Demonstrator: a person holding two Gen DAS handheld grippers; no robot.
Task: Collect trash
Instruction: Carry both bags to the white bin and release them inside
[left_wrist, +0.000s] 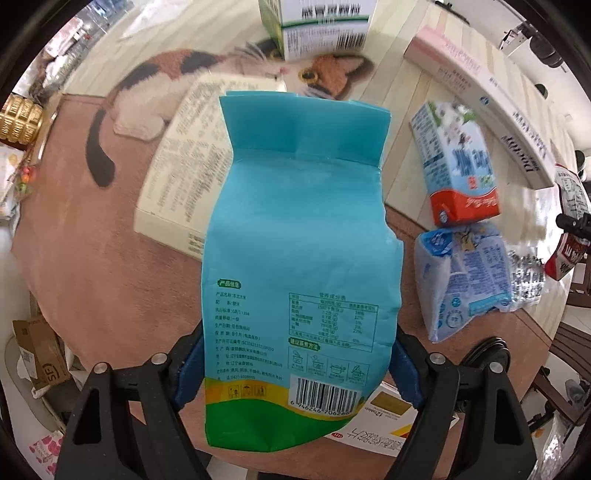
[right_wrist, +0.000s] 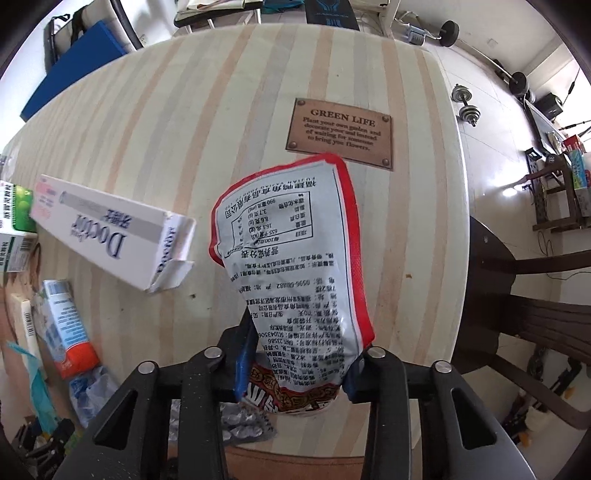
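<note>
Two pieces of trash are already in hand, one per gripper. The left gripper (left_wrist: 299, 369) has its blue pads closed on the lower sides of a blue-green bag (left_wrist: 301, 236), whose long axis runs straight out from the fingers, folded top farthest away. The right gripper (right_wrist: 295, 365) pinches a red-edged snack wrapper (right_wrist: 295, 254) the same way, the wrapper leaning up and away from the jaws.

Taking the blue-green bag as landmark: just behind it lies a cream box (left_wrist: 181, 162) on a cat-print mat (left_wrist: 155, 74); to its right sit a red-and-blue milk carton (left_wrist: 456, 166) and, nearer, a crumpled blue-white pouch (left_wrist: 465, 277), both well within the left gripper's side. Beyond them runs a long white box (left_wrist: 491, 96) on the striped table (right_wrist: 184, 129). No bin shows in either view, so where the loads go is unclear. With both grippers full, neither can take the carton before it unloads.
</note>
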